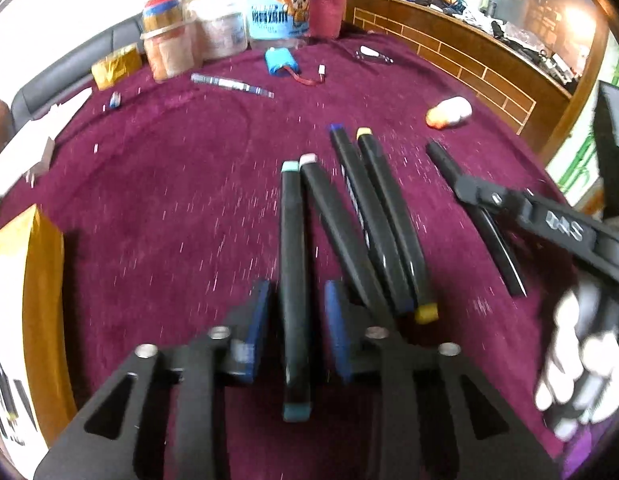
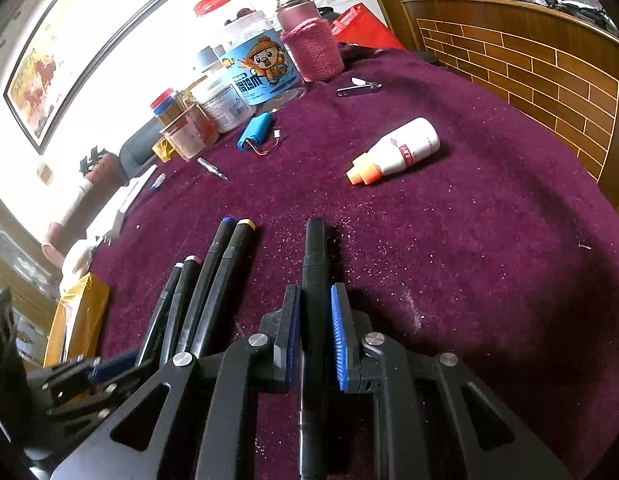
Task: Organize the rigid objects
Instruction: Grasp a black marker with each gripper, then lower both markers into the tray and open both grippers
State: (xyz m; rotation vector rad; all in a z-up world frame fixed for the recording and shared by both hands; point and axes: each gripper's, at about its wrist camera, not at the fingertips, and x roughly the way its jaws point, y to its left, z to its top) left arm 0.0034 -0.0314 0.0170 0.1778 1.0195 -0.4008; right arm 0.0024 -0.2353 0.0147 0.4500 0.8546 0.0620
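Note:
Several black markers lie side by side on the purple tablecloth [image 1: 149, 200]. My left gripper [image 1: 297, 332] straddles the teal-capped marker [image 1: 293, 272]; its blue pads stand a little off each side, so it is open. Beside it lie the pink-capped marker [image 1: 333, 224], the blue-capped marker [image 1: 361, 208] and the yellow-capped marker [image 1: 389, 216]. My right gripper [image 2: 315, 332] is closed around an all-black marker [image 2: 315, 264], set apart to the right of the row [image 2: 213, 288]. The right gripper also shows in the left wrist view [image 1: 489, 196].
A white bottle with an orange cap [image 2: 397, 152] lies farther back. A blue battery pack [image 2: 255, 130], a pen [image 1: 229, 85], nail clippers [image 2: 357, 87], jars [image 2: 249, 76] and a pink-sleeved flask [image 2: 309, 44] stand at the far edge. A yellow box [image 1: 25, 312] sits left.

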